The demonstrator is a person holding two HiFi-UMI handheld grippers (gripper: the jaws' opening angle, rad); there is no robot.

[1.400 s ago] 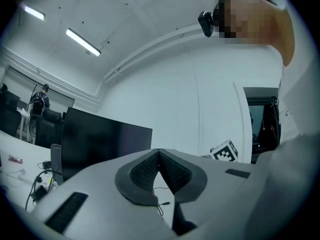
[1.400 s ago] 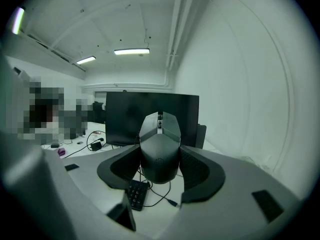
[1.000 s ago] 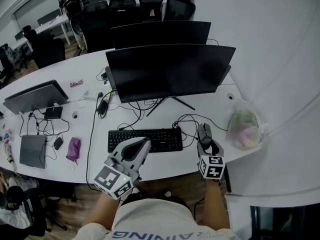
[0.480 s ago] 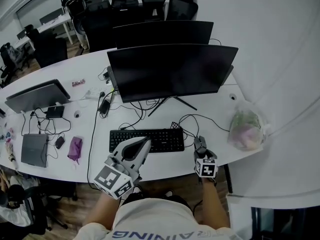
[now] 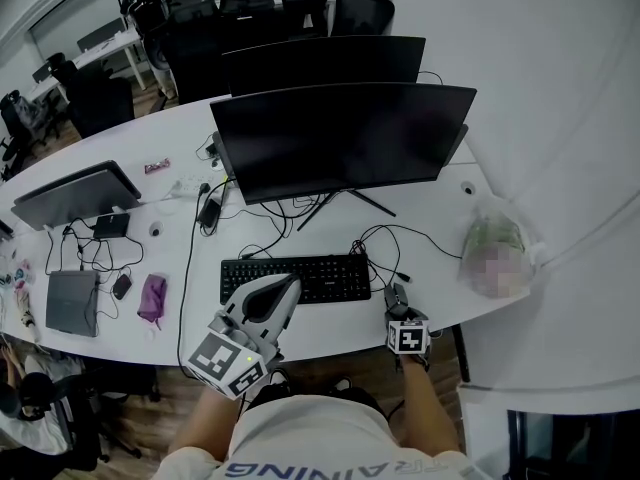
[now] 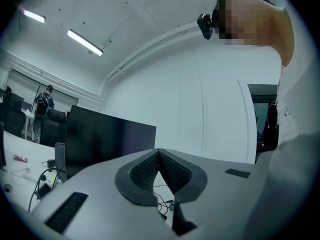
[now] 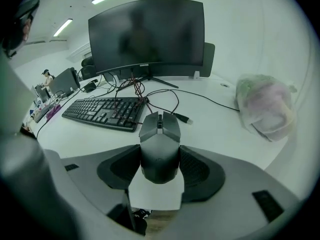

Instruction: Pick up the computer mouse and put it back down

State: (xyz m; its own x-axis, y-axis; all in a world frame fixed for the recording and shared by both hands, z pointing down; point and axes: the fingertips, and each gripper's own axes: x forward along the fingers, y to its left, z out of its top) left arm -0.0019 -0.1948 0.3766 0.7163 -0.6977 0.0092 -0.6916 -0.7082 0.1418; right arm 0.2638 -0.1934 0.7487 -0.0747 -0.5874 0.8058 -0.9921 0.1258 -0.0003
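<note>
A dark grey wired computer mouse [image 7: 160,134] sits between the jaws of my right gripper [image 7: 160,152], which is shut on its sides. In the head view the mouse [image 5: 396,293] is at the white desk's [image 5: 330,330] front edge, right of the keyboard, with the right gripper [image 5: 398,304] behind it. I cannot tell whether the mouse touches the desk. My left gripper [image 5: 293,281] hovers over the desk's near edge by the keyboard. In the left gripper view it [image 6: 159,152] points up at the room, shut with nothing in it.
A black keyboard [image 5: 292,279] lies left of the mouse, and loose cables [image 5: 375,243] run behind it. A large curved monitor [image 5: 340,138] stands further back. A filled plastic bag [image 5: 493,251] sits at the desk's right end. A closed laptop [image 5: 68,301] and a purple pouch [image 5: 150,296] lie at the left.
The right gripper has drawn back toward the person and the desk's front edge, bringing the mouse with it. The left gripper has stayed in place.
</note>
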